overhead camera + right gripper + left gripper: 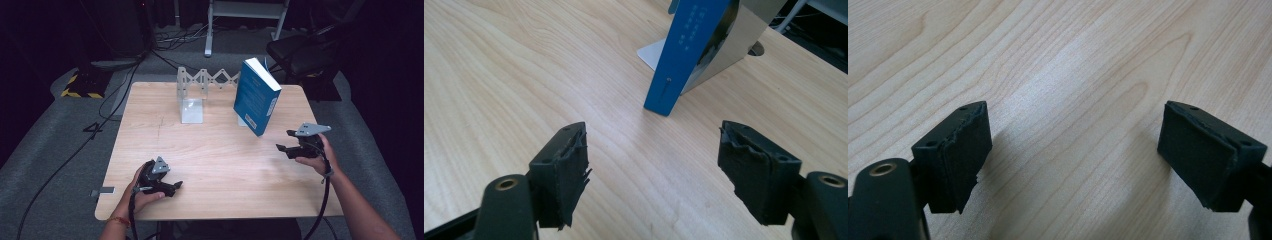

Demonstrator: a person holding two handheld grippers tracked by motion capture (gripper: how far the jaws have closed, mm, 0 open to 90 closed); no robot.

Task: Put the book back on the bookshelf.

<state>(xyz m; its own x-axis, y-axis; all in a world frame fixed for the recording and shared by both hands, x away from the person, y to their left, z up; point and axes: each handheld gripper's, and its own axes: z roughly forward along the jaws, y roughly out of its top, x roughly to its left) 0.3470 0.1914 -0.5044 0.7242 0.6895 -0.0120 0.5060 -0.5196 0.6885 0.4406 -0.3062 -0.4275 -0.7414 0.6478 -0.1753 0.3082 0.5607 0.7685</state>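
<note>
A pale wooden table (210, 165) stands on grey carpet. A blue book (256, 96) stands tilted on its bottom edge at the back right, leaning on what seems a metal bookend (724, 45). A second bookend (191, 110) stands back centre, well apart from the book.

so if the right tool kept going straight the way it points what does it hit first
Probably the blue book: it stands tilted on the table ahead of the open right tool, slightly right of centre. Depth is unclear, so it could slip past the lower corner.
</note>
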